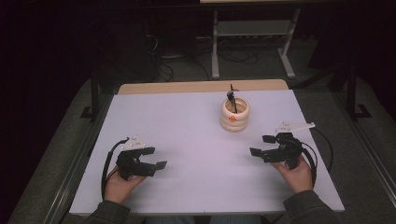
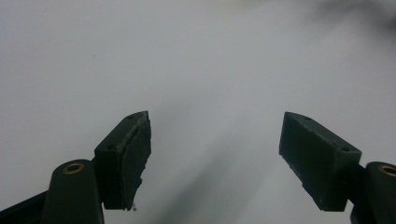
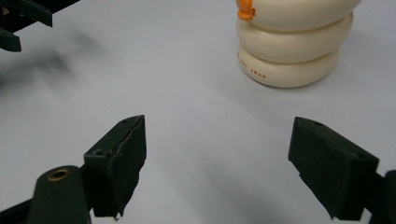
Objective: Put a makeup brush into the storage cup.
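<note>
Both hands low on the white table (image 1: 196,140), left gripper (image 1: 152,164) and right gripper (image 1: 261,149) each spread wide and empty. The cream ringed holder (image 1: 235,115) stands beyond, nearer the right, a dark pen (image 1: 231,99) upright inside. A careless reach could tip it. The right gripper view reveals an orange mark (image 3: 245,9) and small lettering on it.

1. Left gripper (image 2: 215,161) seen along two black jaws, spread wide apart, nothing between them.
2. Brass-coloured rivets at the lower corners.
3. Plain pale table surface (image 2: 196,60) beyond, with a soft grey shadow between the jaws.
</note>
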### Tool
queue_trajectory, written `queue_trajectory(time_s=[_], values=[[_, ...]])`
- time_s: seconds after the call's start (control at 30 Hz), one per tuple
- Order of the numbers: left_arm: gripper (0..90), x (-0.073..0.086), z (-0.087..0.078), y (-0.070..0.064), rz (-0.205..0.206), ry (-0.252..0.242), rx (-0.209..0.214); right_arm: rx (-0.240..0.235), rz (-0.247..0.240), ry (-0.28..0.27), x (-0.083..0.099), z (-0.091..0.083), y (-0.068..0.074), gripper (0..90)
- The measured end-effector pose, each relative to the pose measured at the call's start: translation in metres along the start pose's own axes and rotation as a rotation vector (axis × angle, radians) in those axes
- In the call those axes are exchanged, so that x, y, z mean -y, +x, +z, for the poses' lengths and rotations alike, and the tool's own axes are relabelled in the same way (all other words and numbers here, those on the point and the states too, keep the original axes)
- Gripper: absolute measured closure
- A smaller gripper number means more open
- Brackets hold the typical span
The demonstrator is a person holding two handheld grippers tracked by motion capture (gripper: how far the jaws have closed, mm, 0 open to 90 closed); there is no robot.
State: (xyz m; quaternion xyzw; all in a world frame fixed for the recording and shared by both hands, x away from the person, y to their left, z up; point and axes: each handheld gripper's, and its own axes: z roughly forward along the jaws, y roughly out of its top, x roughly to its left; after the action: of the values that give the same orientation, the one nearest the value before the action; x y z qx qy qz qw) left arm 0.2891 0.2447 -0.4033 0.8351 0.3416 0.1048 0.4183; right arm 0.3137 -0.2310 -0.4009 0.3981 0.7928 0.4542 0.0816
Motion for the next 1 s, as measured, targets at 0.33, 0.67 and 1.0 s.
queue_trajectory(time_s=[0.33, 0.67, 1.0], values=[[23.7, 0.007, -0.004, -0.004, 0.001, -0.005, -0.003, -0.004, 0.019, -0.003, 0.017, -0.006, -0.001, 17.8], [23.4, 0.017, -0.001, -0.008, 0.006, 0.019, -0.001, -0.007, 0.03, -0.016, 0.031, -0.012, 0.001, 16.7], [23.3, 0.023, -0.002, -0.011, 0.006, 0.026, -0.001, -0.015, 0.026, -0.016, 0.043, -0.017, 0.003, 16.7]])
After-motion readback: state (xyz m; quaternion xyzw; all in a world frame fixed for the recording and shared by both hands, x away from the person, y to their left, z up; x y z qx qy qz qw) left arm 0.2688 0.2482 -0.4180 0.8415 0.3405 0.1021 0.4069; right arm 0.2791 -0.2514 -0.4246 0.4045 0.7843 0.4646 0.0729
